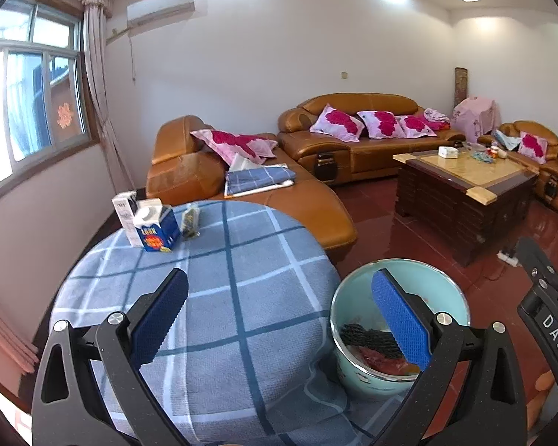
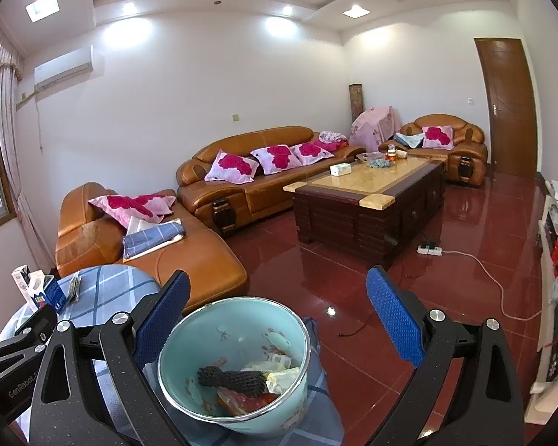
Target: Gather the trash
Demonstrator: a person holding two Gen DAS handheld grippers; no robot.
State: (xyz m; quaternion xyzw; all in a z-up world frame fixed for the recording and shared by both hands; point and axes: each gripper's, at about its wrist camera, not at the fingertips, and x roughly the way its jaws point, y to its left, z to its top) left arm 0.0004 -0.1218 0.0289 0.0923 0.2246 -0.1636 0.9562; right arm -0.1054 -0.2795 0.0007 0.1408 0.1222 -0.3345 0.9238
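A light green basin [image 1: 357, 297] [image 2: 189, 353] sits at the right edge of the round table [image 1: 241, 297], which has a blue checked cloth. Inside lie a black foam net [image 2: 230, 377], red and white wrappers and other scraps. At the table's far left stand a blue-and-white carton [image 1: 156, 228] [image 2: 42, 291], a white carton [image 1: 124, 206] and a small dark packet [image 1: 190, 221]. My left gripper [image 1: 279, 316] is open above the cloth, its right finger over the basin. My right gripper [image 2: 279, 316] is open above the basin, holding nothing.
A brown leather sofa [image 1: 316, 148] with pink cushions runs behind the table. A dark wooden coffee table [image 2: 368, 204] stands on the red tiled floor, with a power strip [image 2: 429, 249] and white cable beside it. A white shelf [image 2: 554, 260] is at the right.
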